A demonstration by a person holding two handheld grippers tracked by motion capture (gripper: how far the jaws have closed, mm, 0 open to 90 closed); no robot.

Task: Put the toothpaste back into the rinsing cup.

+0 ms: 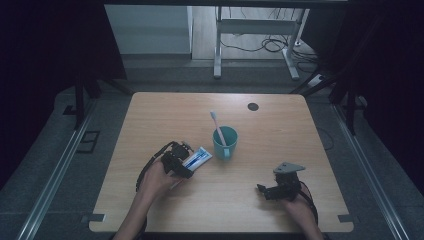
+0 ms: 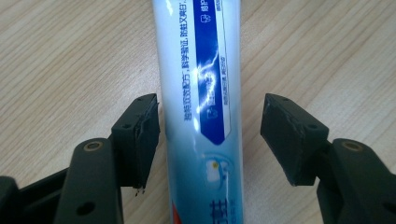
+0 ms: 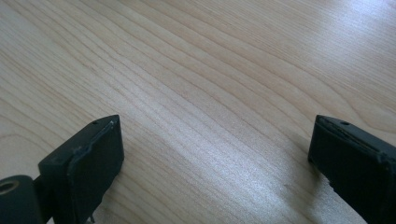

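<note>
bench (image 1: 260, 200): pale wood, fills the middle of the high view.
cup (image 1: 225, 142): teal, at centre, a toothbrush (image 1: 217, 125) standing in it.
toothpaste tube (image 2: 201, 93): flat on the bench, just left of the cup.
left claw (image 2: 210, 135): partly spread, straddling the tube; a clear gap at the right pad, the left pad at its edge.
right claw (image 3: 215, 154): wide, nothing between, low over bare wood at lower right.
step: likely a grasp or release of the tube.
next: close squarely on the tube or draw back clear.

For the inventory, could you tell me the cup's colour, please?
Teal; the cup shows best in the high view.
</note>
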